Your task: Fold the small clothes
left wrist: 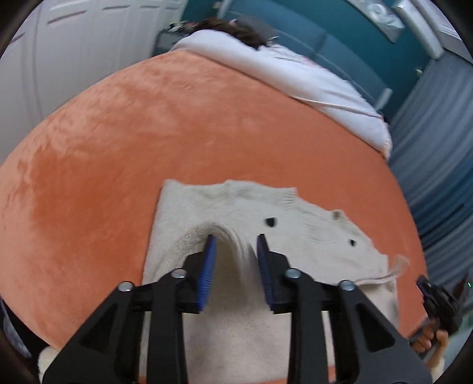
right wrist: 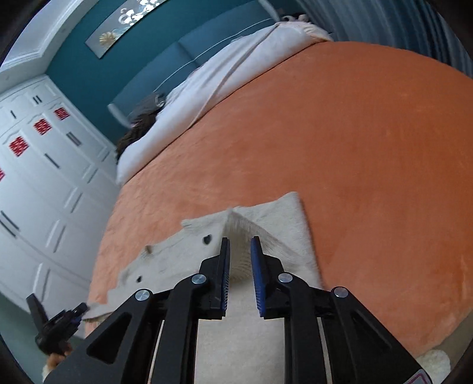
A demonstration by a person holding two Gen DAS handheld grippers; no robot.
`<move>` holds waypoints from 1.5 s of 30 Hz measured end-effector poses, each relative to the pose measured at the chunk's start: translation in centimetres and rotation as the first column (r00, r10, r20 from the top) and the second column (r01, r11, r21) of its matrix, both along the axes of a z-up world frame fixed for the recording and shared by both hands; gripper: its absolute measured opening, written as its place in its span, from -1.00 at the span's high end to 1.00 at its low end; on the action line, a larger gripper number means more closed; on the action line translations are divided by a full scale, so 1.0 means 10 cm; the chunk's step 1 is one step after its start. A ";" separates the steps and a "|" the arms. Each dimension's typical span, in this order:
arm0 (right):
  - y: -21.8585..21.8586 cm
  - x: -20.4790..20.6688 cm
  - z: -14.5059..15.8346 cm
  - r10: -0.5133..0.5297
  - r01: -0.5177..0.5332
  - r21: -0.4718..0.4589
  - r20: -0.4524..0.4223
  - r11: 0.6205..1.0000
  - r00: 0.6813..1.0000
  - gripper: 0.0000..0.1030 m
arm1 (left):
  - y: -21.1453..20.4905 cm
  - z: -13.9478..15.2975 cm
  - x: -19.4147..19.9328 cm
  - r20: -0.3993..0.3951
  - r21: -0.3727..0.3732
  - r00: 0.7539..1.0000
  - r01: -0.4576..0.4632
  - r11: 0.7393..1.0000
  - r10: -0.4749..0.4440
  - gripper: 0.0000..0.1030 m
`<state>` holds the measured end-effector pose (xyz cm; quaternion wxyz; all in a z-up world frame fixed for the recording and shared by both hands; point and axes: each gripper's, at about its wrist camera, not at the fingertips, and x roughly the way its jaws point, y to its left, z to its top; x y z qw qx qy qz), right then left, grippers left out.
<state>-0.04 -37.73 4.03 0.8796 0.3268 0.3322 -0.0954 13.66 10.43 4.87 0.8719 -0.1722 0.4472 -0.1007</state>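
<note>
A cream knitted garment [left wrist: 295, 224] with two dark buttons lies spread on the orange blanket [left wrist: 147, 133]. My left gripper [left wrist: 236, 239] hangs just over its near part. The jaws stand apart, and a raised ridge of the knit runs up between the blue pads [left wrist: 208, 265] without being pinched. In the right wrist view the same garment [right wrist: 177, 257] shows another ridge between the parted jaws of my right gripper [right wrist: 240, 239]. The right gripper [left wrist: 437, 304], held in a hand, also appears past the garment's right edge. The left gripper [right wrist: 56, 322] shows at the lower left.
White bedding [left wrist: 295, 76] lies across the head of the bed, with something dark like hair [left wrist: 233, 28] beside it. A teal headboard [right wrist: 177, 59], white wardrobe doors [right wrist: 44, 177] and a blue curtain [left wrist: 437, 147] surround the bed. A fluffy white item [right wrist: 434, 363] sits at the near edge.
</note>
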 end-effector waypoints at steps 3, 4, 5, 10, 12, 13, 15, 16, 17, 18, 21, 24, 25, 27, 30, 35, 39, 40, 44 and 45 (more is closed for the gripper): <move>0.10 -0.18 0.03 -0.006 0.007 -0.023 0.057 1.000 0.998 -0.05 | 0.15 0.00 -0.21 0.049 -0.063 0.999 -0.002 0.998 0.005 -0.36; 0.14 -0.23 0.03 0.006 -0.003 -0.051 0.057 0.999 0.998 -0.08 | 0.18 0.03 -0.27 0.076 -0.054 0.997 0.002 0.999 0.002 -0.56; 0.19 -0.23 0.02 0.036 -0.032 -0.096 0.042 0.995 0.998 -0.08 | 0.19 0.04 -0.28 0.096 -0.036 0.995 0.018 0.999 -0.014 -0.63; 0.16 0.18 -0.17 0.127 -0.142 -0.200 -0.084 0.970 0.988 -0.11 | 0.02 -0.13 0.06 0.057 0.075 0.991 0.118 0.990 -0.122 -0.69; 0.10 0.31 -0.30 0.134 -0.161 -0.221 -0.135 0.962 0.982 -0.11 | -0.09 -0.25 0.23 0.007 0.077 0.987 0.162 0.984 -0.163 -0.69; 0.09 0.42 -0.36 0.146 -0.178 -0.216 -0.156 0.960 0.977 -0.11 | -0.13 -0.32 0.30 -0.011 0.073 0.983 0.183 0.980 -0.183 -0.68; 0.12 0.54 -0.49 0.158 -0.196 -0.206 -0.188 0.959 0.969 -0.11 | -0.22 -0.41 0.39 -0.027 0.098 0.981 0.196 0.976 -0.194 -0.68; 0.13 0.62 -0.55 0.164 -0.206 -0.202 -0.206 0.958 0.965 -0.11 | -0.26 -0.47 0.43 -0.045 0.113 0.980 0.198 0.974 -0.194 -0.66; 0.13 0.66 -0.60 0.169 -0.214 -0.200 -0.220 0.956 0.961 -0.11 | -0.27 -0.52 0.48 -0.064 0.110 0.980 0.196 0.974 -0.190 -0.56; 0.14 0.69 -0.65 0.172 -0.219 -0.195 -0.231 0.956 0.958 -0.11 | -0.26 -0.57 0.52 -0.082 0.092 0.978 0.199 0.976 -0.192 -0.48; 0.14 0.74 -0.75 0.162 -0.205 -0.155 -0.252 0.966 0.954 0.18 | -0.22 -0.67 0.59 -0.128 0.090 0.979 0.170 0.981 -0.158 0.31; 0.15 0.72 -0.76 0.164 -0.202 -0.132 -0.255 0.970 0.953 0.80 | -0.10 -0.61 0.57 -0.121 0.028 0.982 0.149 0.988 -0.145 0.84; 0.16 0.68 -0.69 0.171 -0.203 -0.126 -0.226 0.971 0.959 0.83 | -0.08 -0.55 0.56 -0.100 0.025 0.984 0.148 0.989 -0.145 0.86; 0.16 0.60 -0.49 0.177 -0.197 -0.124 -0.152 0.973 0.972 0.85 | -0.06 -0.33 0.50 -0.042 0.049 0.988 0.150 0.987 -0.148 0.87; 0.09 0.44 0.06 0.166 -0.163 -0.124 0.015 0.979 0.986 0.86 | 0.02 0.13 0.48 0.057 0.024 0.989 0.135 0.991 -0.136 0.88; -0.20 0.44 0.43 0.086 -0.065 -0.169 0.118 0.983 0.989 0.87 | 0.12 0.48 0.76 0.134 0.044 0.988 0.070 0.997 -0.076 0.88; -0.45 0.83 -0.48 0.055 -0.072 -0.115 -0.148 0.991 0.987 0.88 | 0.00 -0.17 1.11 -0.021 0.151 0.996 0.090 0.984 -0.088 0.88; -0.46 0.89 -0.69 0.053 -0.078 -0.110 -0.213 0.991 0.976 0.88 | -0.04 -0.42 1.15 -0.083 0.177 0.993 0.097 0.979 -0.083 0.88; -0.39 0.80 -0.68 0.055 -0.072 -0.111 -0.154 0.991 0.987 0.88 | -0.01 -0.66 1.07 -0.086 0.170 0.995 0.069 0.983 -0.055 0.88; -0.40 0.81 -0.67 0.055 -0.073 -0.119 -0.145 0.990 0.988 0.87 | 0.00 -0.66 1.08 -0.084 0.167 0.995 0.067 0.984 -0.054 0.88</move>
